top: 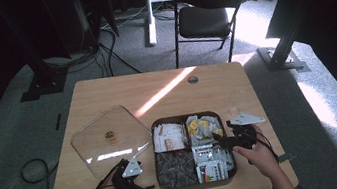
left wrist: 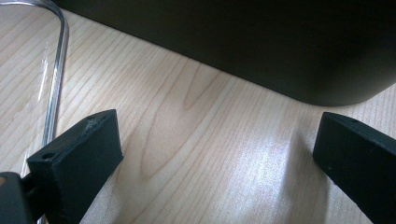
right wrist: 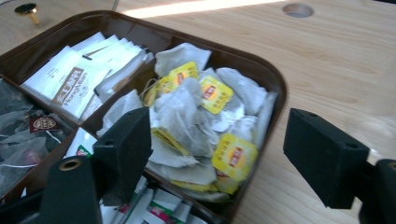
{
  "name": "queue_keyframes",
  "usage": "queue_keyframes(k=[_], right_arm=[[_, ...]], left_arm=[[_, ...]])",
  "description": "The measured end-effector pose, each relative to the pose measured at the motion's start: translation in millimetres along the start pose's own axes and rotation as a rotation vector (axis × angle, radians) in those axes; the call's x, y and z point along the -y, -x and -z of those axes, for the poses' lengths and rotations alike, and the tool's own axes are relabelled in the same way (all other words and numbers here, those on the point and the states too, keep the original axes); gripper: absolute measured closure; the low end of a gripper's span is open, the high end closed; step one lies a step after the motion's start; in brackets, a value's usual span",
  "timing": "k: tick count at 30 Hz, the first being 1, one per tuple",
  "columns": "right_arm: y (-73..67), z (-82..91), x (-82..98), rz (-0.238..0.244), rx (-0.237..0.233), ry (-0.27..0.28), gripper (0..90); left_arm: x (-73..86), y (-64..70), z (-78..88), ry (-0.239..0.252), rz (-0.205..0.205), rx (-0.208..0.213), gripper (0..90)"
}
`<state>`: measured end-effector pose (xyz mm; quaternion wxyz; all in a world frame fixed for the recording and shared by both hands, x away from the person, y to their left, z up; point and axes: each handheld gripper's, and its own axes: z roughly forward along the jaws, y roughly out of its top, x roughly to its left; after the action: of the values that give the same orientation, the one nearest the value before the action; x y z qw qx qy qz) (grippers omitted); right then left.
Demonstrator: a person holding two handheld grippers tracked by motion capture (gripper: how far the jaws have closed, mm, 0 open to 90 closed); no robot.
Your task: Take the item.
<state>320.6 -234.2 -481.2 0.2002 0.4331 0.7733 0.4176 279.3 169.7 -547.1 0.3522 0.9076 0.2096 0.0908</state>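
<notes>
A brown box [top: 194, 185] with four compartments sits at the near middle of the table. Tea bags with yellow tags [right wrist: 196, 107] fill its far right compartment, and white sachets [right wrist: 84, 74] the far left one. Dark tea bags [top: 175, 167] lie near left, green and white packets [top: 210, 166] near right. My right gripper [right wrist: 219, 140] is open, its jaws straddling the yellow-tagged bags and the box's right rim [right wrist: 275, 88]; in the high view the right gripper [top: 221, 139] is at the box's right side. My left gripper [left wrist: 219, 158] is open and empty over bare wood beside the box's dark wall [left wrist: 261, 42].
A clear lid [top: 110, 141] with a gold knob [top: 110, 134] lies flat left of the box; the lid's edge [left wrist: 58, 70] runs beside my left jaw. The table has a cable hole [top: 192, 79] at the back. A black folding chair [top: 205, 15] stands beyond the table.
</notes>
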Motion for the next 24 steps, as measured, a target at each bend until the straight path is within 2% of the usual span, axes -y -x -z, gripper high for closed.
queue_keyframes(k=[5,8,18,24], right_arm=[[-3.2,-9.7,-0.5,0.024,0.002,-0.007,40.0],[-5.3,-14.3,-1.3,0.043,-0.013,-0.011,45.7],[-10.3,-28.7,-6.4,0.039,-0.04,-0.037,46.8],[-10.4,-36.4,-5.9,0.038,-0.041,-0.083,48.0]], left_arm=[[0.0,0.0,0.0,0.0,0.0,0.0,1.2],[0.0,0.0,0.0,0.0,0.0,0.0,1.2],[0.0,0.0,0.0,0.0,0.0,0.0,1.2],[0.0,0.0,0.0,0.0,0.0,0.0,1.2]])
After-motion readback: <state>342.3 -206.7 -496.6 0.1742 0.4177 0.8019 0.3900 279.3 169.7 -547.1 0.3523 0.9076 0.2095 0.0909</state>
